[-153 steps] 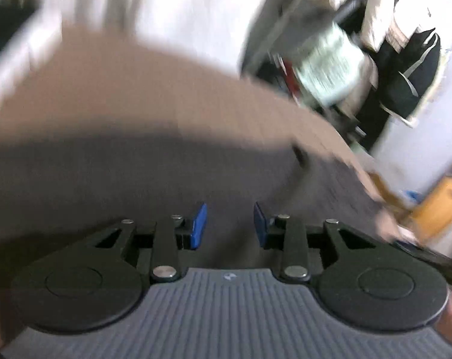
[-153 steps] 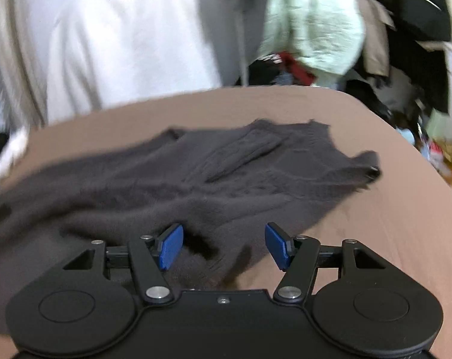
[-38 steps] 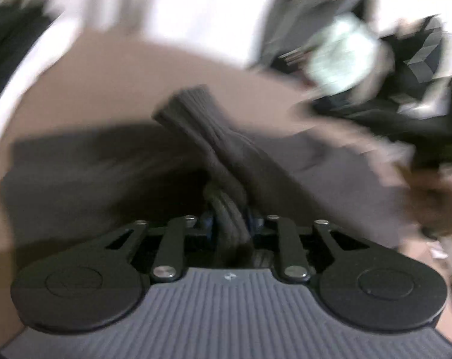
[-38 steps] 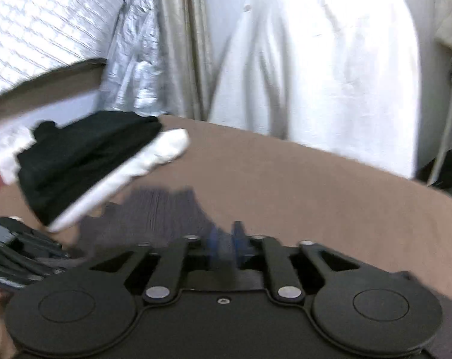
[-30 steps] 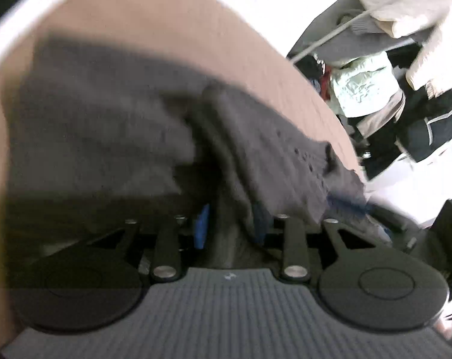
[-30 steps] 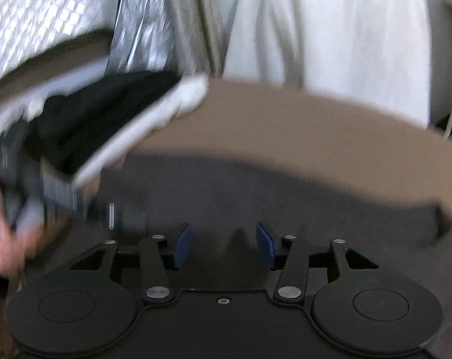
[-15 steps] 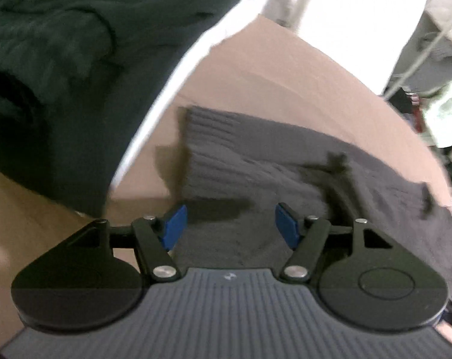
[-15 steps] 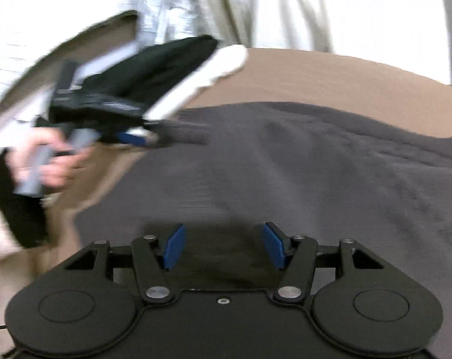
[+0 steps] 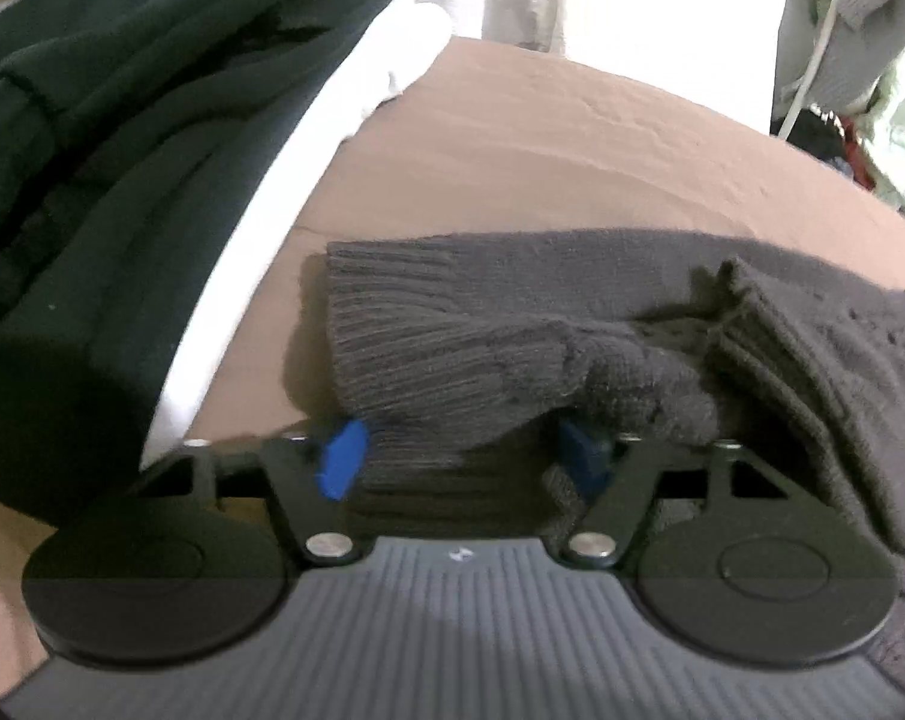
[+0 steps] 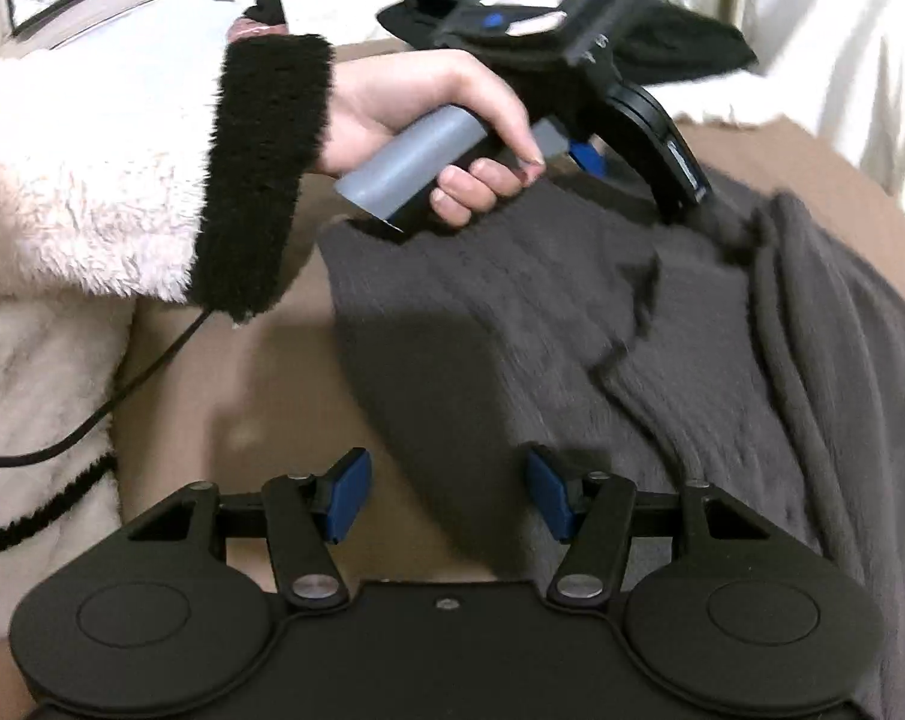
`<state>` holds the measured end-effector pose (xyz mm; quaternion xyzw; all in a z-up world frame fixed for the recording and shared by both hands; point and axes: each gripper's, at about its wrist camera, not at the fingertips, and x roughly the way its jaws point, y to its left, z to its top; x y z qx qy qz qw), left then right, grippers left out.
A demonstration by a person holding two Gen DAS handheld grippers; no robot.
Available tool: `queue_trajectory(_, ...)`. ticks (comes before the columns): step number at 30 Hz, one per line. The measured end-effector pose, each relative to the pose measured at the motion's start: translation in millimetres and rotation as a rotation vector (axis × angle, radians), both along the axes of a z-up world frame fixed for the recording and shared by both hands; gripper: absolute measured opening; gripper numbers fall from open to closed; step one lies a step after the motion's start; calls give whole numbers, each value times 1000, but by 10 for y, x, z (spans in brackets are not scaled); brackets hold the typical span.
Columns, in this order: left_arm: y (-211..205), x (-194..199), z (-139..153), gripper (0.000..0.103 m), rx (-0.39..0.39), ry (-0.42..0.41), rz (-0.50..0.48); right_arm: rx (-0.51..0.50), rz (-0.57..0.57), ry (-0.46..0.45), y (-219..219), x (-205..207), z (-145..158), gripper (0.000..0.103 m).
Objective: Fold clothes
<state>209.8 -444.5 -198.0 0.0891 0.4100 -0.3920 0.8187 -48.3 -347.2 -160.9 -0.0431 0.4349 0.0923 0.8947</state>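
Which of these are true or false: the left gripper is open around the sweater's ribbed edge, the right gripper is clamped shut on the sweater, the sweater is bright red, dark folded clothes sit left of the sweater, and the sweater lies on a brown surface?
1. The left gripper is open around the sweater's ribbed edge. True: knit fabric lies between its spread fingers.
2. The right gripper is clamped shut on the sweater. False: its fingers are wide apart, holding nothing, over the sweater's near edge.
3. The sweater is bright red. False: it is dark grey knit.
4. Dark folded clothes sit left of the sweater in the left wrist view. True.
5. The sweater lies on a brown surface. True.
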Motion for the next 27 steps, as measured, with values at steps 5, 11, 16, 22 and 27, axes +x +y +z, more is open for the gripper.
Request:
queue_trajectory(5, 30, -4, 76, 23, 30, -40, 9, -127, 71, 5, 216, 110, -151, 65)
queue_trajectory(11, 122, -86, 269, 12, 28, -51, 26, -20, 65, 7, 217, 227, -70, 62)
queue_trajectory(16, 201, -107, 520, 10, 37, -120, 61, 109, 81, 6, 221, 271, 55, 14)
queue_trajectory(22, 164, -214, 342, 19, 217, -170, 46, 155, 153, 63, 468, 66, 60, 3)
queue_trajectory(27, 139, -363, 398, 22, 298, -303, 69, 409, -112, 76, -126, -59, -52, 12)
